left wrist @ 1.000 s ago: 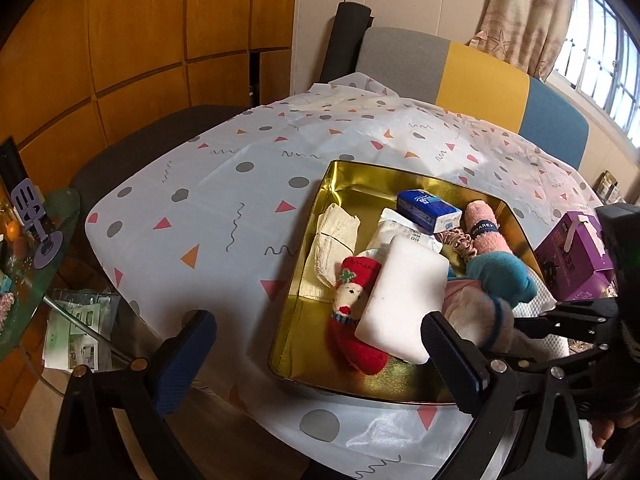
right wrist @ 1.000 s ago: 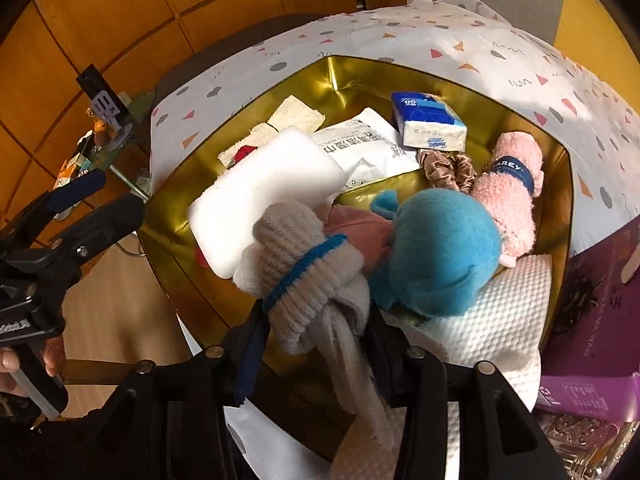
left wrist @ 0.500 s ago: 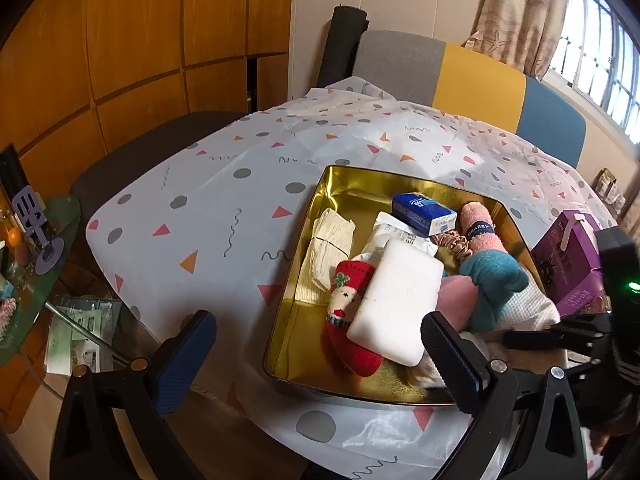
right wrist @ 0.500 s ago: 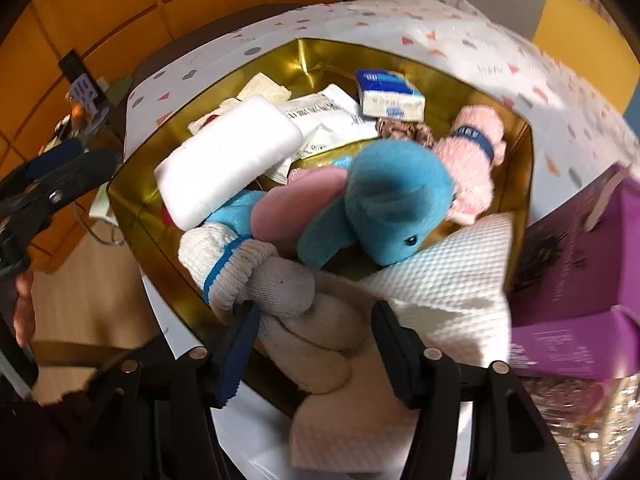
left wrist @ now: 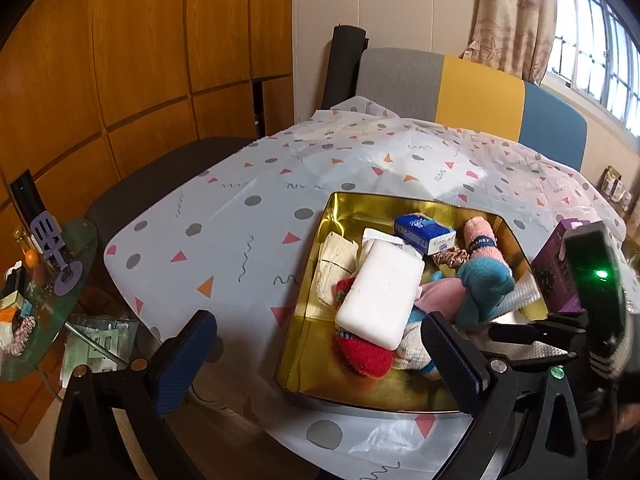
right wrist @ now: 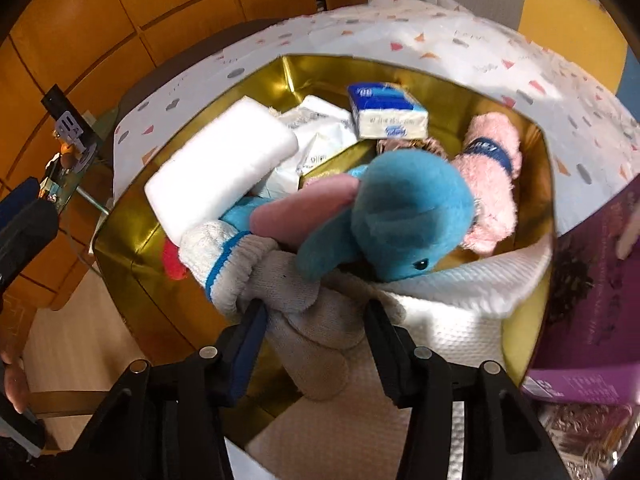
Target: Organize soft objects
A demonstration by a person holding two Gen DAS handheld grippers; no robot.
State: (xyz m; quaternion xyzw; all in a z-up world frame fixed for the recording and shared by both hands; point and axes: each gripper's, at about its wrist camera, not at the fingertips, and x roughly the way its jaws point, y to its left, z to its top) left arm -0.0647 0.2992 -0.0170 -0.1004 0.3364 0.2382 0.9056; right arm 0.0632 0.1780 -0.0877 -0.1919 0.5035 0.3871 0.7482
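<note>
A gold tray on the table holds soft things: a white foam block, a blue plush elephant, a pink rolled towel, a red Christmas sock, a blue tissue pack and a white towel. A grey sock with a blue stripe lies at the tray's near edge between the fingers of my right gripper, which stand open beside it. My left gripper is open and empty, above the tray's near-left corner.
A purple box stands right of the tray. A patterned cloth covers the table. A glass side table with small items stands at the left. Chairs stand behind the table.
My right gripper lowered the grey sock into the tray beside the elephant and opened its fingers off it. The left gripper drew back and rose a little.
</note>
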